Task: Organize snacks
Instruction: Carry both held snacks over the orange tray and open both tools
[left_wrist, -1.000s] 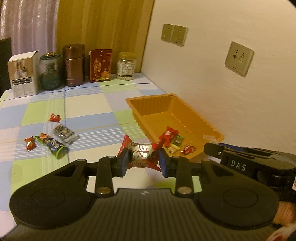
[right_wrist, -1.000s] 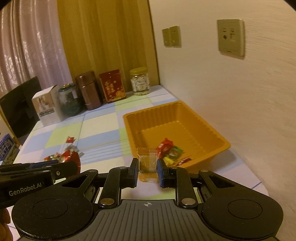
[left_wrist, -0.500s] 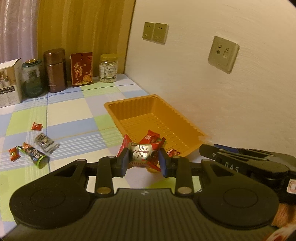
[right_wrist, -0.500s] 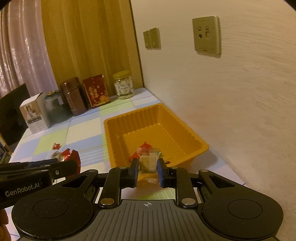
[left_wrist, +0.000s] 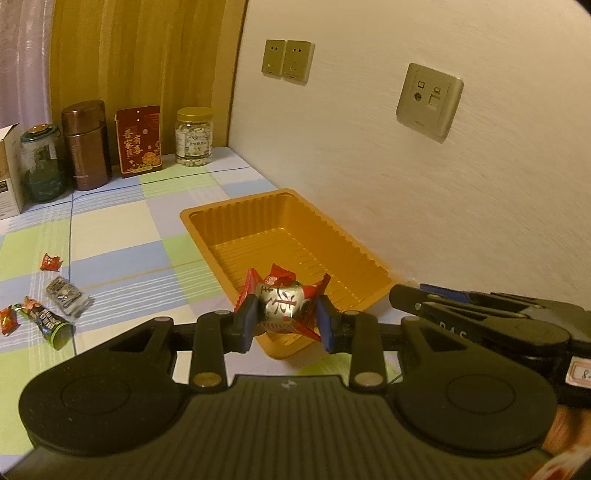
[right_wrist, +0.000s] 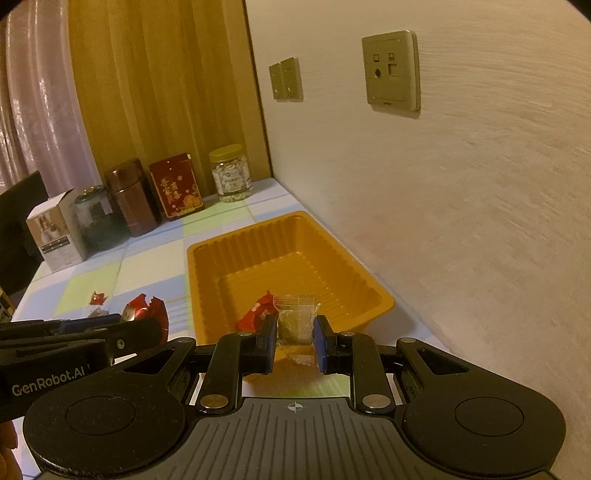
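My left gripper (left_wrist: 285, 312) is shut on a red and silver wrapped candy (left_wrist: 282, 304), held over the near corner of the orange tray (left_wrist: 258, 221). My right gripper (right_wrist: 295, 334) is shut on a clear-wrapped snack (right_wrist: 297, 323), also above the near end of the orange tray (right_wrist: 280, 236). A red candy (right_wrist: 256, 312) lies inside the tray by its near wall. The right gripper's side shows at the right of the left wrist view; the left gripper with its candy (right_wrist: 142, 312) shows at the left of the right wrist view.
Several loose candies (left_wrist: 55, 295) lie on the checked tablecloth (left_wrist: 122, 236) left of the tray. Against the back stand a white box (right_wrist: 55, 229), a glass jar (left_wrist: 40, 166), a brown tin (left_wrist: 86, 144), a red box (left_wrist: 138, 140) and a candy jar (left_wrist: 194, 134). A wall runs close along the tray's right.
Both grippers have moved forward and to the right toward the tray, each still holding its snack. The tray now sits closer and more centred in both views.
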